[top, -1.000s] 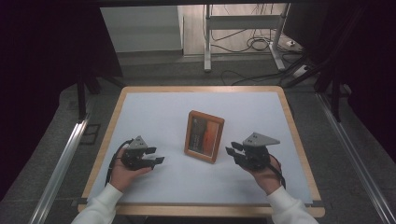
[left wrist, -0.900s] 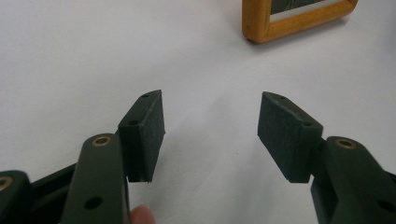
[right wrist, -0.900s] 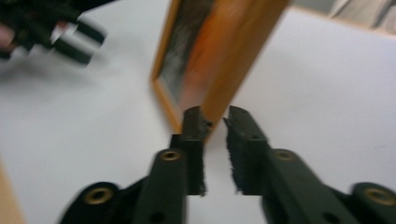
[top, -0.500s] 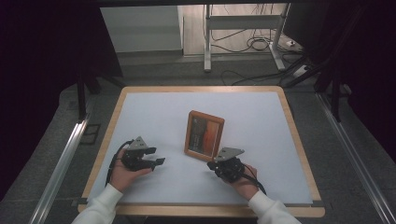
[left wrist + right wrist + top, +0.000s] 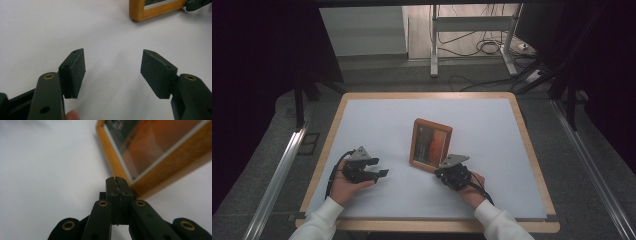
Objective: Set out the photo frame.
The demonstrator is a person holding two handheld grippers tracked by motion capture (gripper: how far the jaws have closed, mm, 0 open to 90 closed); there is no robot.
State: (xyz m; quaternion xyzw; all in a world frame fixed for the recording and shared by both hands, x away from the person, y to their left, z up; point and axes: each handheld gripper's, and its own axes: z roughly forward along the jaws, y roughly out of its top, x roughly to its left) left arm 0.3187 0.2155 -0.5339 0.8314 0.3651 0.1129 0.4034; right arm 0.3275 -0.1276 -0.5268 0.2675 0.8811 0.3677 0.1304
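Observation:
A wooden picture frame [image 5: 430, 144] with an orange and dark picture lies flat on the white table top [image 5: 377, 120], near the middle. My right gripper [image 5: 443, 169] is shut with nothing between its jaws, and its tip sits right at the frame's near corner [image 5: 136, 191]. My left gripper [image 5: 383, 173] rests on the table to the left of the frame, open and holding nothing; its pads [image 5: 75, 68] stand wide apart over bare table. In the left gripper view, a corner of the frame [image 5: 140, 12] appears at the top, with the tip of the other gripper [image 5: 197, 4] beside it.
The table has a light wooden rim [image 5: 327, 150]. Metal rails [image 5: 279, 175] run along both sides on the floor. Beyond the far edge stand a metal stand [image 5: 434, 45] and loose cables [image 5: 484, 47].
My right gripper has moved left from the table's right side to the frame's near corner, and it now sits lower. The left gripper and the frame have stayed in place.

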